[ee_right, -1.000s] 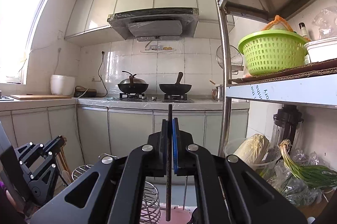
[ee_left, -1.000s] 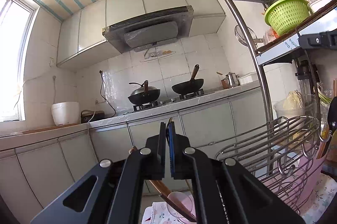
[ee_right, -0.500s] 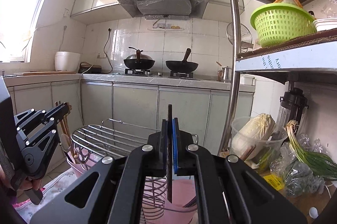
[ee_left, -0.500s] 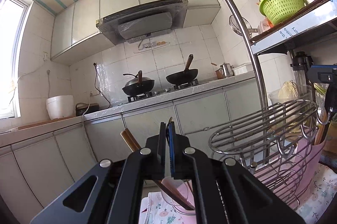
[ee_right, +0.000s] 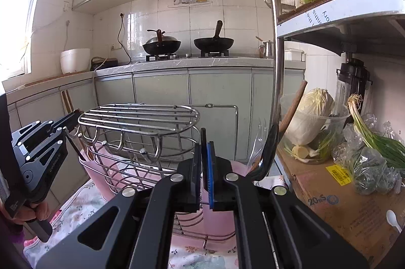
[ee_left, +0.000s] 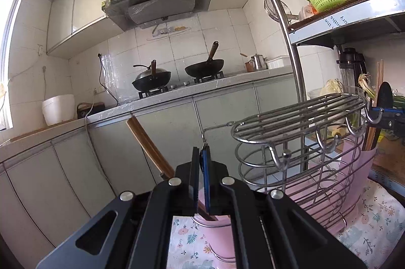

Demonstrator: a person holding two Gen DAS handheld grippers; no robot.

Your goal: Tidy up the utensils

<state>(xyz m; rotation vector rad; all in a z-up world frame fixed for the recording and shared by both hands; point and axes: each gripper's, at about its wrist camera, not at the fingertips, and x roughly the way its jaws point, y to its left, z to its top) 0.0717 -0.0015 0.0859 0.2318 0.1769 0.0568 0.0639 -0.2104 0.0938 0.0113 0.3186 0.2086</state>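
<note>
The left gripper (ee_left: 201,162) is clamped shut on a pair of wooden chopsticks (ee_left: 146,142), whose long axis slants up and to the left, with the low ends over the pink bin (ee_left: 359,167) inside the wire utensil rack (ee_left: 298,114). The right gripper (ee_right: 204,157) is pinched shut on a thin dark utensil handle (ee_right: 203,136) standing upright. It hangs directly above the same rack, so the placement lies straight below both.
</note>
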